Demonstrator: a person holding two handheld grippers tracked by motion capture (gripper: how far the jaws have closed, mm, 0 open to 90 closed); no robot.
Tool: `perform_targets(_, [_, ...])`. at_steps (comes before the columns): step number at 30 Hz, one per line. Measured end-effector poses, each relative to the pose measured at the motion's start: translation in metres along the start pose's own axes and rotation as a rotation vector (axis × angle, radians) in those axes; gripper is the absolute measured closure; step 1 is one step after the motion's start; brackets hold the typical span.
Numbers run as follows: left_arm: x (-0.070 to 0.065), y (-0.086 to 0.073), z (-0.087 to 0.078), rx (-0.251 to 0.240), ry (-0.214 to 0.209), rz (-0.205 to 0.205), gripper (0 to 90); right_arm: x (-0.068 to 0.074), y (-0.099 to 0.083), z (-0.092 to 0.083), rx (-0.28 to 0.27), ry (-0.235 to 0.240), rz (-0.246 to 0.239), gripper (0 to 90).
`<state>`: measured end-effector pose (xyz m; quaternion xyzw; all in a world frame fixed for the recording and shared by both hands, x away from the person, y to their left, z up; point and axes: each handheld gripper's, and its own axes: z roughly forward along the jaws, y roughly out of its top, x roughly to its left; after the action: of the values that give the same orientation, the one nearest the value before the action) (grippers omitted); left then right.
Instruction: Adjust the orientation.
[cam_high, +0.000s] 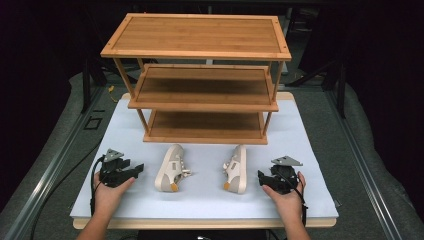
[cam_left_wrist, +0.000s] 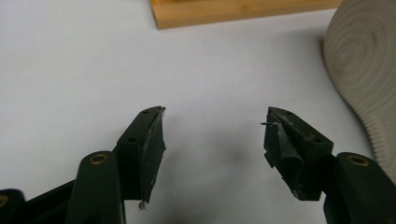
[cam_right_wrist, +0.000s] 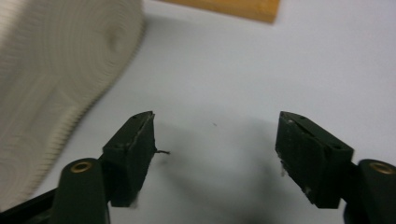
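Count: two grippers, two shoes, one rack with three shelves, one table.

Left gripper (cam_high: 131, 170): held in the left hand (cam_high: 107, 192) at the table's left front, pointing right toward the shoes. Left gripper view: jaws spread wide, nothing between them, bare white top under the gap.

Left shoe (cam_high: 170, 167): beige, on its side, sole facing left, laces facing right. Tan patch at the heel, near the table's front. Its ringed sole shows at the right edge of the left gripper view (cam_left_wrist: 362, 70), just beside the right jaw.

Right shoe (cam_high: 236, 169): same make, on its side, sole facing right. The two lie apart, uppers facing each other, both in front of the rack.

Right gripper (cam_high: 263, 178): in the right hand (cam_high: 286, 200), pointing left, near the right shoe. Right gripper view: jaws spread, empty; sole blurred at left.

Rack (cam_high: 200, 50): bamboo, all three shelves bare, behind the shoes.

Table (cam_high: 310, 150): white top, wood edge.

No brand, label or writing legible anywhere.
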<state>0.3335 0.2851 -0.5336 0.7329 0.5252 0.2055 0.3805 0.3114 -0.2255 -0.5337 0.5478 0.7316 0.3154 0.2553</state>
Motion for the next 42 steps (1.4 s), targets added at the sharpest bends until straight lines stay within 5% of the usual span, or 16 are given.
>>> perform_targets(2, [-0.004, 0.001, -0.005, -0.018, -0.010, 0.016, 40.7, 0.004, 0.001, -0.006, -0.048, 0.063, -0.021, 32.2])
perform_targets(7, [-0.013, 0.004, -0.009, -0.038, -0.057, 0.042, 43.2, 0.016, 0.005, -0.021, -0.128, 0.107, -0.015, 43.2])
perform_targets(8, [-0.016, 0.005, -0.010, -0.044, -0.054, 0.052, 43.2, 0.020, 0.006, -0.024, -0.127, 0.052, -0.022, 44.4])
perform_targets(9, [-0.018, 0.006, -0.011, -0.052, -0.053, 0.062, 43.2, 0.020, 0.006, -0.025, -0.153, 0.090, -0.038, 45.7])
perform_targets(10, [-0.018, 0.006, -0.011, -0.052, -0.053, 0.062, 43.2, 0.023, 0.007, -0.029, -0.152, 0.039, -0.044, 46.5])
perform_targets(13, [-0.026, 0.007, -0.016, -0.062, -0.081, 0.074, 43.2, 0.027, 0.008, -0.033, -0.176, 0.050, -0.067, 47.2])
perform_targets(18, [-0.034, 0.009, -0.024, -0.088, -0.106, 0.079, 45.0, 0.034, 0.010, -0.033, -0.149, 0.089, -0.080, 47.0])
perform_targets(24, [-0.042, 0.012, -0.028, -0.090, -0.148, 0.084, 49.4, 0.039, 0.008, -0.032, -0.155, 0.078, -0.116, 49.4])
perform_targets(42, [-0.064, 0.016, -0.036, -0.080, -0.219, 0.132, 58.6, 0.034, 0.007, -0.029, -0.155, 0.087, -0.062, 47.8])
